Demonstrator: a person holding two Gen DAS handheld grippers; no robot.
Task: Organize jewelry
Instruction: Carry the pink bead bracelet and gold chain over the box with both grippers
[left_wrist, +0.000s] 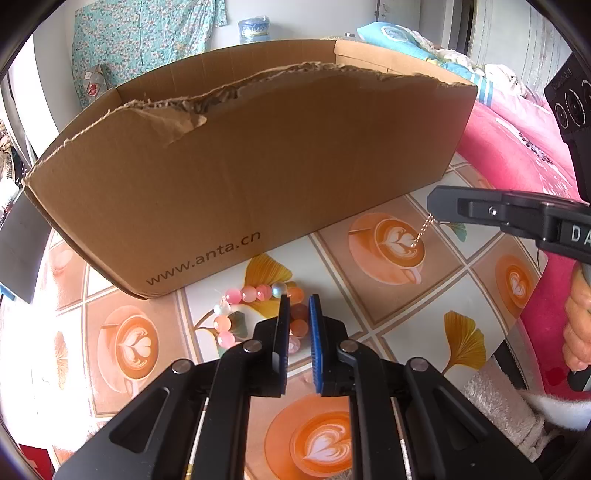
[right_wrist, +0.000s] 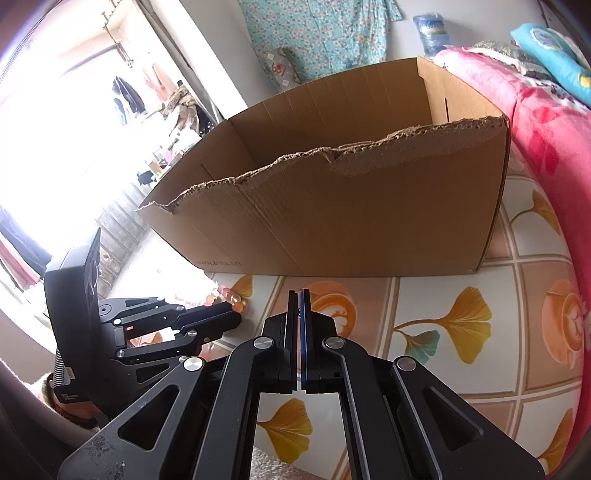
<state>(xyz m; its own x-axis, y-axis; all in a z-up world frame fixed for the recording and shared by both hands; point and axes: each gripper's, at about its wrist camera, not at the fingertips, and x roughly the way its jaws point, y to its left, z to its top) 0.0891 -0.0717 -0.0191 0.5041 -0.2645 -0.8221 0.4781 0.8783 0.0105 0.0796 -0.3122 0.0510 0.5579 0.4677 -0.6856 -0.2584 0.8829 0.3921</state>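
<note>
The torn cardboard box stands open on the patterned table. The right gripper, clamped on a thin chain, should clear the ragged rim before letting go. The left gripper pinches the bead bracelet on the table.

Both wrist views look down, close, sharing the cardboard box and tablecloth.

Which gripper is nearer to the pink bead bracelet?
Left. The left gripper has its fingers at the bracelet; the right gripper hangs farther right, holding a thin chain.
</note>
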